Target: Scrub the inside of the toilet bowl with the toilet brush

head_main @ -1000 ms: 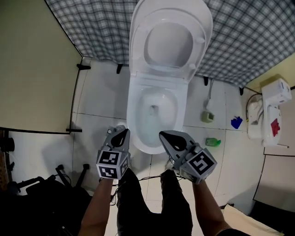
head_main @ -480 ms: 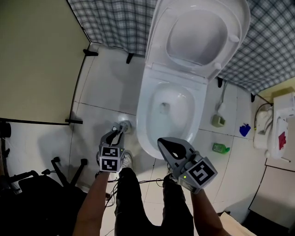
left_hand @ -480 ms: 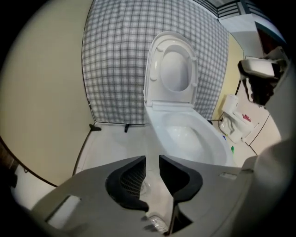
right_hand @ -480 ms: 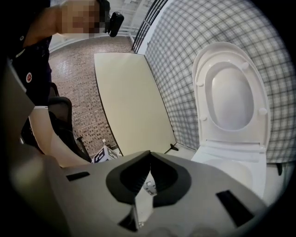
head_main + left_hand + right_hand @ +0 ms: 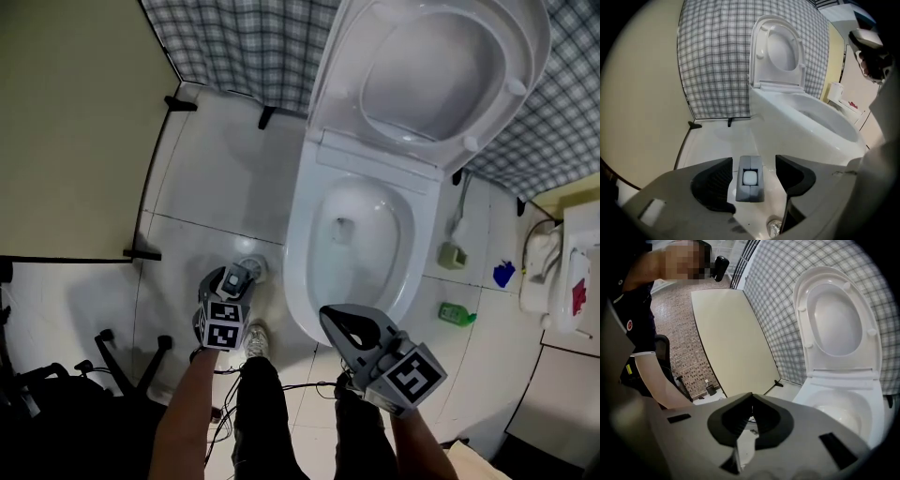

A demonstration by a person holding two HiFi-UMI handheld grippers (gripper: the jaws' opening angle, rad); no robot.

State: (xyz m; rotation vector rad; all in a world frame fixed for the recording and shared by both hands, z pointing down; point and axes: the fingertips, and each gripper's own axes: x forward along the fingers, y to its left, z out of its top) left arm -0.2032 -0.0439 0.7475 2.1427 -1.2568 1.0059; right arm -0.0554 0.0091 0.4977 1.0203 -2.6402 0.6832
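Down on the white tiled floor (image 5: 211, 178), the left tool (image 5: 231, 281) hangs low beside the left foot of the toilet bowl (image 5: 296, 258), pointing towards the checked wall (image 5: 244, 37). In the left gripper view its jaws stand apart and are opening. Between them rises a grey, block-shaped end with a white square set in its top, which looks like the toilet brush handle (image 5: 750, 179). Neither pad touches it, and a gap shows on each side. The brush head itself cannot be made out. A small shiny round object (image 5: 773, 228) lies on the floor just below the jaws.

The right tool (image 5: 331, 316) is held in front of the bowl's near rim, above the person's right leg. The right gripper view shows its jaws closed tip to tip with nothing between them.

The bowl is open, with its seat and lid (image 5: 433, 70) tilted up against the checked wall and a little water in the bottom. From the left tool the bowl rises close on the right. From the right tool (image 5: 751, 398) it lies ahead and to the right. A beige partition (image 5: 66, 122) bounds the floor on the left. To the right of the bowl, a green bottle (image 5: 457, 314) lies on the tiles.
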